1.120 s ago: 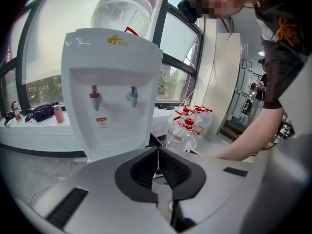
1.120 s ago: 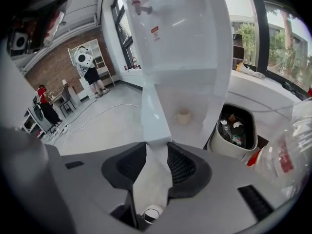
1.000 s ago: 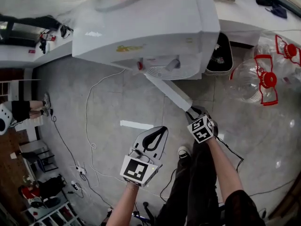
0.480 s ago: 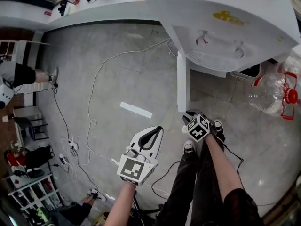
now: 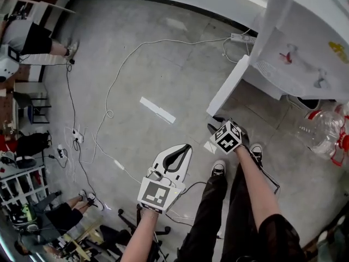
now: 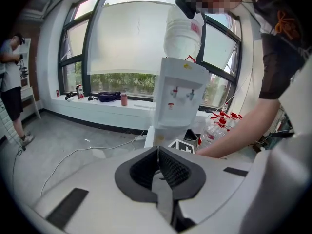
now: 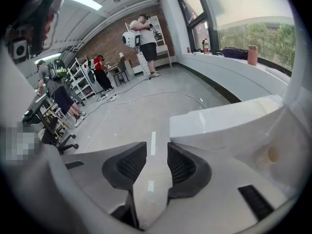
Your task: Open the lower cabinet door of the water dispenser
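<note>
While the flat white lower cabinet door [image 5: 229,89] stands swung out from the boxy water dispenser [image 5: 305,53], my right gripper [image 5: 214,125] sits just beside the door's free edge. Its ribbed black pads [image 7: 181,165] have just been opening and stand apart, with only smooth grey floor [image 7: 126,116] between them. My left gripper [image 5: 186,148] is clenched on nothing, pads meeting. Only its view shows the dispenser upright, a bottle [image 6: 181,30] on top, before tall windows [image 6: 126,38].
</note>
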The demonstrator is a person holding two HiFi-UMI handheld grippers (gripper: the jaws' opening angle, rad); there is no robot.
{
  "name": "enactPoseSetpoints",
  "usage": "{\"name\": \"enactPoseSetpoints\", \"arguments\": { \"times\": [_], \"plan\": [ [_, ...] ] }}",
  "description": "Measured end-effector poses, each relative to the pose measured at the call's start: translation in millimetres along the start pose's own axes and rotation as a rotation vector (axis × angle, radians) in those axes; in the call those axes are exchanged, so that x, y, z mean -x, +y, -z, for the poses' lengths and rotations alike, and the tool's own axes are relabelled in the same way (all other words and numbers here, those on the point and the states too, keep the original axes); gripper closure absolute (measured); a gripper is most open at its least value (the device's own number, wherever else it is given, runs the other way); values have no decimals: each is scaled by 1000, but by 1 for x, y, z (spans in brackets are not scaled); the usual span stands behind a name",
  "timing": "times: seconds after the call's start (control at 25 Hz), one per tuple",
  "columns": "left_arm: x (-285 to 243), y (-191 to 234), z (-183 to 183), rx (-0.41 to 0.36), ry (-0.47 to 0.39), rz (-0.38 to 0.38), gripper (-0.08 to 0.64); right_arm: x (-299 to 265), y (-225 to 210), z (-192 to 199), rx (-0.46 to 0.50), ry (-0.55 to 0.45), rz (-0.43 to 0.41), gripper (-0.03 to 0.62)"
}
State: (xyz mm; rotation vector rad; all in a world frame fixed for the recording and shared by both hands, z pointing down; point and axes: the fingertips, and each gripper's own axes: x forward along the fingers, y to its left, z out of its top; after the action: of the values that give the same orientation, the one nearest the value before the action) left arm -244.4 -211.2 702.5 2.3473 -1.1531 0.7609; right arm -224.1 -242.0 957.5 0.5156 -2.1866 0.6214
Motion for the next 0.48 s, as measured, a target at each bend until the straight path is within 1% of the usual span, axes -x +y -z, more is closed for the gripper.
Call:
{"name": "enactPoseSetpoints", "arguments": {
  "times": [0.08,0.24,0.32,0.48],
  "plan": [
    [11,5,5,9,4,-20,540,-2,2,-12,7,-11,0,428],
    [30,4,10,15,12,-36,540,9,10,-22,27,-8,-10,422],
    [39,-2,9,17,13,-29,540,25,19,-27,29,-19,-21,419],
    [54,-23,-1,13,15,2,540,70,32,-40,-13,-71,-32,417]
  ]
}}
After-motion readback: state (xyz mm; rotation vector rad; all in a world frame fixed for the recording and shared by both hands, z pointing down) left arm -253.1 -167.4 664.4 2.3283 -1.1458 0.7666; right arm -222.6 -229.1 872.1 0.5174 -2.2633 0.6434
